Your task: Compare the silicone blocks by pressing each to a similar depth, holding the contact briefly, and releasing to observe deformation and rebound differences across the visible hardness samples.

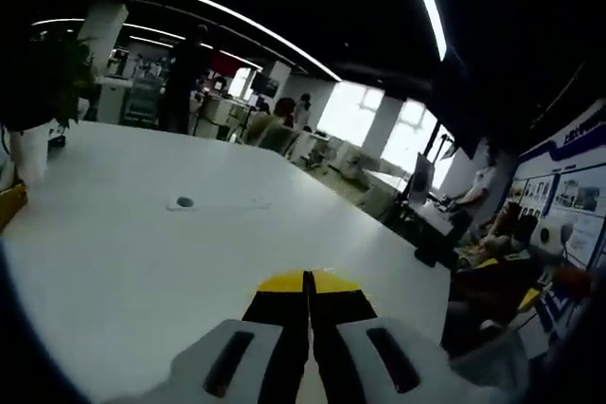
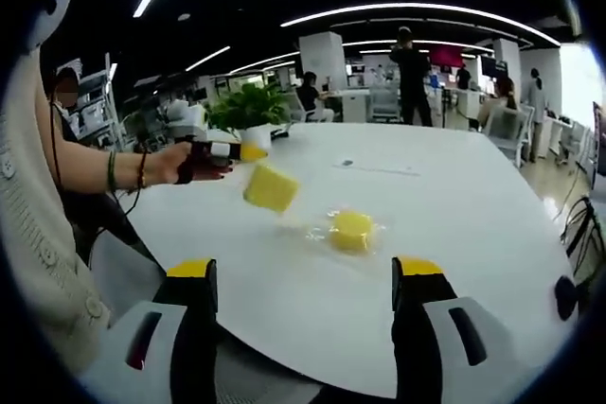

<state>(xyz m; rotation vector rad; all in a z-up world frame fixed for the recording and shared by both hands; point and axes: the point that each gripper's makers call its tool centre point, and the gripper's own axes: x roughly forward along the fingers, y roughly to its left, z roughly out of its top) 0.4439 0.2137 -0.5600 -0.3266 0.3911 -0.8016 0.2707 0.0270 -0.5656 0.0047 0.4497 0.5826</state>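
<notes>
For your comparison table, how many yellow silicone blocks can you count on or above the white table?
2. One yellow block appears in mid-air just beyond the left hand-held gripper; the other yellow block lies on the white table, inside clear wrapping. Others may be out of view.

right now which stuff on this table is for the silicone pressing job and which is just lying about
For the job:
- yellow square block, apparently in mid-air above the table
- yellow round block, lying on clear plastic wrap
- left gripper, jaws closed
- right gripper, jaws wide apart

Lying about:
- potted plant in a white pot
- small round port set in the white table
</notes>
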